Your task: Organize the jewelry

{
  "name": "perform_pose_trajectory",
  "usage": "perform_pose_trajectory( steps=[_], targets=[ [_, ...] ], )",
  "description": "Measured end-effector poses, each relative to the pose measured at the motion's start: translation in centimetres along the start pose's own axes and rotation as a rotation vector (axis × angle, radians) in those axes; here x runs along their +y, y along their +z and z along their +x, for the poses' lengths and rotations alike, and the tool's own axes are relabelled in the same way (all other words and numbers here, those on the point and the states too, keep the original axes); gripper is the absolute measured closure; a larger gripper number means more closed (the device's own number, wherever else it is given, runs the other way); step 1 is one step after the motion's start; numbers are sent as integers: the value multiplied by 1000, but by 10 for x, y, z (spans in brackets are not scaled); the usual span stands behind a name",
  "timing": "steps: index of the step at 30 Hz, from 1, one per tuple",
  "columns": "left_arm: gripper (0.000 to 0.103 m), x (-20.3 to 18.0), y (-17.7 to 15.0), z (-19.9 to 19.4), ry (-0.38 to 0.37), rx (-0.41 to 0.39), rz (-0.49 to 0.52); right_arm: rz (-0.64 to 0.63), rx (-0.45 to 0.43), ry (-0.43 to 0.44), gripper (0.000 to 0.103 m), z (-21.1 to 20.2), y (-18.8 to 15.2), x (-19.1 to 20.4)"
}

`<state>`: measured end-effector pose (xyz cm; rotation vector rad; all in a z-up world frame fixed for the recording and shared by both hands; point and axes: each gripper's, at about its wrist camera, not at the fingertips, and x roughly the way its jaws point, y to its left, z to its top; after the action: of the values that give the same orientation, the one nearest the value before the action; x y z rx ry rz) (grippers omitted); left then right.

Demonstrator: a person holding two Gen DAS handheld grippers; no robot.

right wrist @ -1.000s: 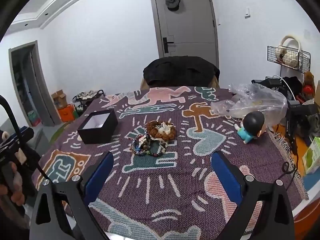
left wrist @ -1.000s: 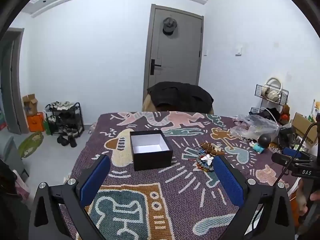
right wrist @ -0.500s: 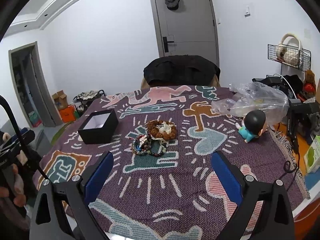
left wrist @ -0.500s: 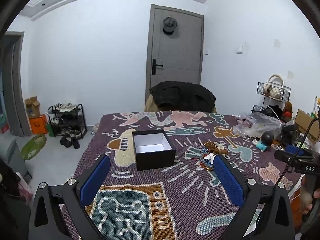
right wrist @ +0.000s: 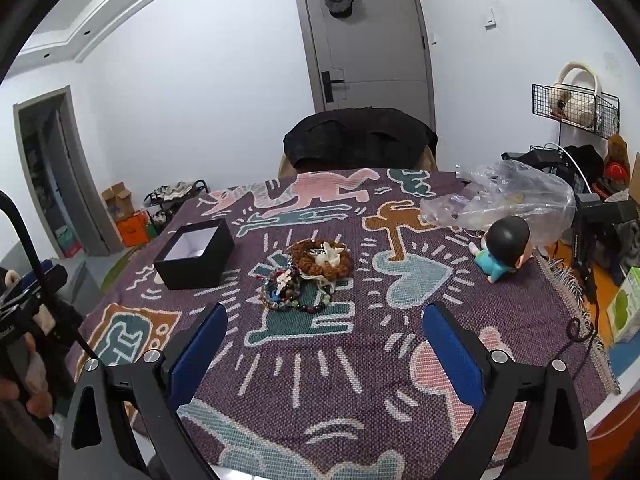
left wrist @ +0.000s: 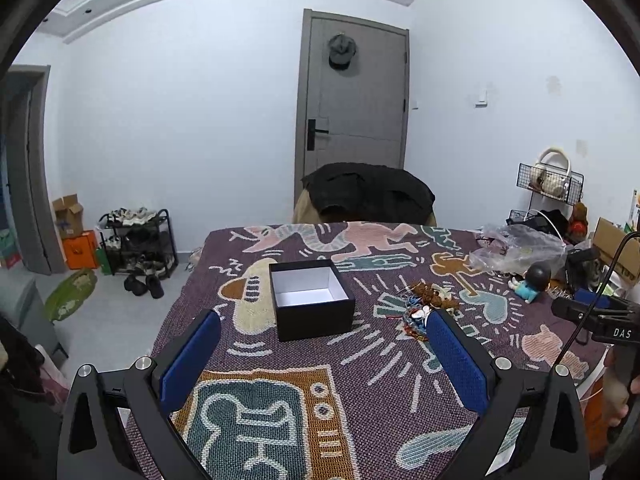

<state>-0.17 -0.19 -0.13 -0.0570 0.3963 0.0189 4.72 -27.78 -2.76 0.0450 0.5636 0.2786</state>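
Blanket [right wrist: 400,360] in purple weave, patterned with pink, teal and orange figures, covers the whole table top in both views. Behind its far edge a chair [right wrist: 360,140] draped with a dark jacket stands before the grey door [left wrist: 354,120]. A crumpled clear plastic bag [right wrist: 508,196] lies near the far right corner, with a small doll [right wrist: 502,250] in a teal outfit just in front of it.

On the left part of the blanket sits an open black box [left wrist: 314,300] with a white, bare interior [right wrist: 194,254]. To its right, apart from the box, lies the jewelry pile [right wrist: 304,276]: a brown beaded bracelet [right wrist: 320,258] coiled behind a cluster of multicoloured bead strands [right wrist: 284,288], the 2 touching.

The left gripper [left wrist: 322,364] hangs above the near blanket with its 2 blue pads spread wide, nothing between them. The right gripper [right wrist: 324,354] is likewise spread wide and holds nothing, and the pile lies beyond its left finger.
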Motion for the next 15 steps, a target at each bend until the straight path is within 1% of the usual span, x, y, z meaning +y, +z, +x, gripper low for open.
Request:
perform_pose_trajectory(
  steps=[15],
  targets=[
    [0, 2, -2, 2, 5, -1, 3, 2, 5, -5, 4, 0, 0, -3]
  ],
)
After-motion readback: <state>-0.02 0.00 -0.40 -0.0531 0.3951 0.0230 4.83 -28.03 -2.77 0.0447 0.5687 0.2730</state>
